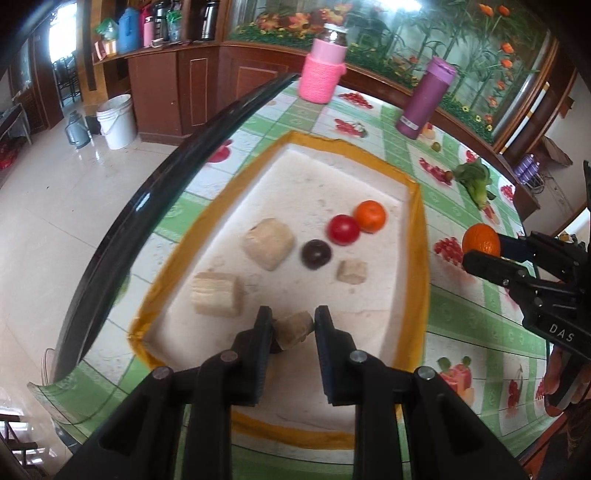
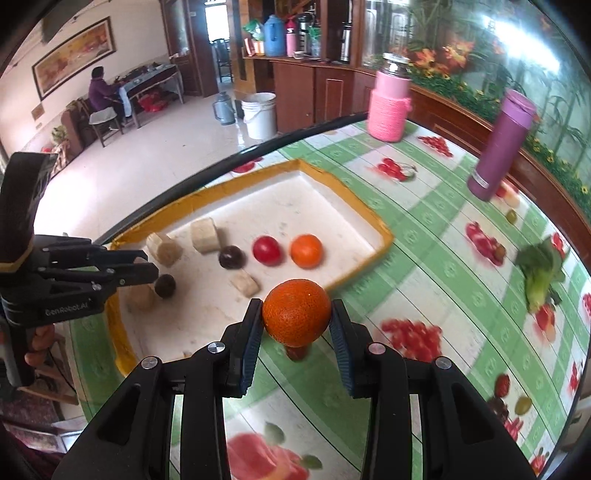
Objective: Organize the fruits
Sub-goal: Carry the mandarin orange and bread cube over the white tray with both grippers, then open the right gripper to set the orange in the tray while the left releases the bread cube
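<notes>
We list, on the fruit-print tablecloth (image 2: 424, 258): a jar in a pink knitted sleeve (image 2: 388, 107) and a purple flask (image 2: 500, 146), both upright and well apart; a leafy green vegetable (image 2: 541, 273) near the table's edge. On the floor beyond we note a white bucket (image 2: 260, 114) beside a grey kettle (image 2: 223, 107). We count coloured flasks (image 1: 136, 26) on the wooden counter.
</notes>
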`<state>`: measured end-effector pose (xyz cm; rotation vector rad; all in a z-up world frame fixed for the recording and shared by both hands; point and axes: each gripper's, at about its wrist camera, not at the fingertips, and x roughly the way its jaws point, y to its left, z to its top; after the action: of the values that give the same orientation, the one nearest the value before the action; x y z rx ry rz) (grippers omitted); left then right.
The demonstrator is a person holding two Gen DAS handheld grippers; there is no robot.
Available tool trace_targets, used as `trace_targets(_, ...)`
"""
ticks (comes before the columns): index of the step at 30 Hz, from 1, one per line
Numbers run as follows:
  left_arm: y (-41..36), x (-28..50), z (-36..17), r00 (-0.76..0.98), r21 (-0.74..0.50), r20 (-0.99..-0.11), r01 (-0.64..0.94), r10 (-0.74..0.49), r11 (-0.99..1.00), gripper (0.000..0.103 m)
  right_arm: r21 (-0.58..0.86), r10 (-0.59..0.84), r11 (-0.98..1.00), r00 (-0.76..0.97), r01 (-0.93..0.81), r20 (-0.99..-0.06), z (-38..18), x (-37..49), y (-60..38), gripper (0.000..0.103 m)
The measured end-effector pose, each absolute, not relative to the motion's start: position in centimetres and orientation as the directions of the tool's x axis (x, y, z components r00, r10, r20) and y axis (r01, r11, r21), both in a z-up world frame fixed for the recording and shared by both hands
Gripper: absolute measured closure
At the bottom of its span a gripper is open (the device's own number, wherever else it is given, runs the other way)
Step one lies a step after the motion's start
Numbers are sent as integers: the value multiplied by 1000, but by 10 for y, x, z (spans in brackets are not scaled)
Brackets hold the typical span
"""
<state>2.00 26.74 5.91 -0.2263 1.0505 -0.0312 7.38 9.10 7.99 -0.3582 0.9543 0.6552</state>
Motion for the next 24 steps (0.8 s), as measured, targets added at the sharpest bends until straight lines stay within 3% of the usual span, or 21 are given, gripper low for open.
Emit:
trace_targets(12,276,31,45,475,-221,-867,-96,-151,971,77,-10,318,727,350,-687,-881,39,101,136,68)
trace_targets(24,250,57,27,379,-140,-918,-30,-119,990,77,-41,277,721,342,-691,-898,18,116,138,68)
